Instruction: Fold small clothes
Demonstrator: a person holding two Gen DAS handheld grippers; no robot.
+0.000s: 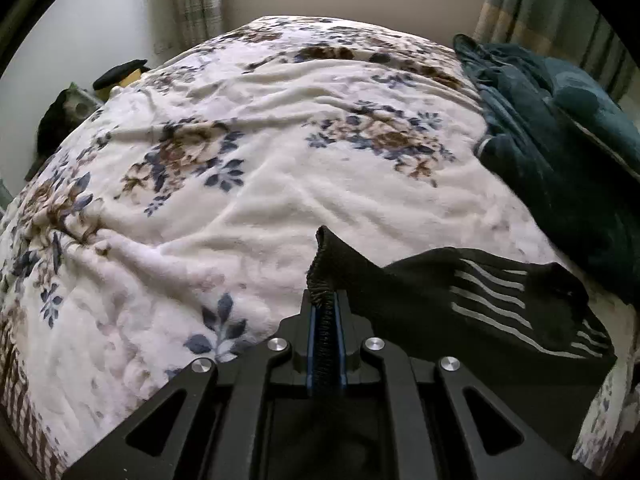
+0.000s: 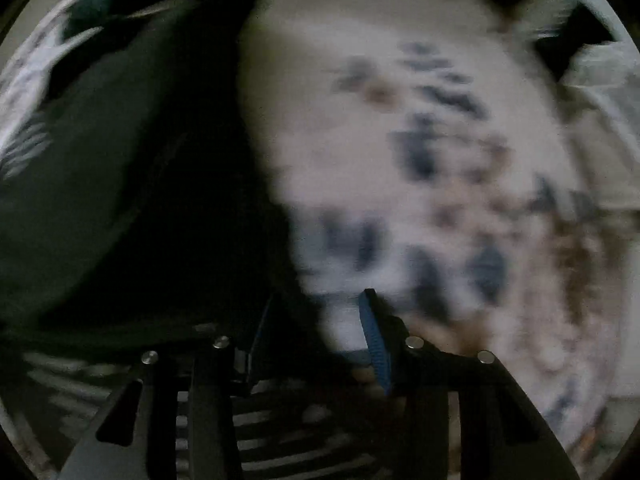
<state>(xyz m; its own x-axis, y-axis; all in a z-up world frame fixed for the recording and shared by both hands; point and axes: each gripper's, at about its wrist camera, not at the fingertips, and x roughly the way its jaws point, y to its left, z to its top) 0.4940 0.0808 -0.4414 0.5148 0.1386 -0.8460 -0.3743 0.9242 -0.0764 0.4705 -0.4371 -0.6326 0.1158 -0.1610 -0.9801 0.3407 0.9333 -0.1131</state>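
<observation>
A small black garment with white stripes (image 1: 472,300) lies on the floral blanket (image 1: 248,200), stretching right from my left gripper (image 1: 324,300). The left gripper is shut on the garment's ribbed black hem, which stands up between the blue pads. In the blurred right wrist view my right gripper (image 2: 316,308) stands open, its blue right pad (image 2: 374,344) showing clearly. The black garment (image 2: 120,200) spreads at the left and under the gripper, striped part (image 2: 280,440) below. Nothing sits between the right fingers.
A dark teal blanket (image 1: 560,152) is heaped on the bed's right side. Curtains (image 1: 532,4) and a wall stand behind the bed. Dark items (image 1: 64,120) sit beside the bed at far left. The right wrist view is motion-blurred.
</observation>
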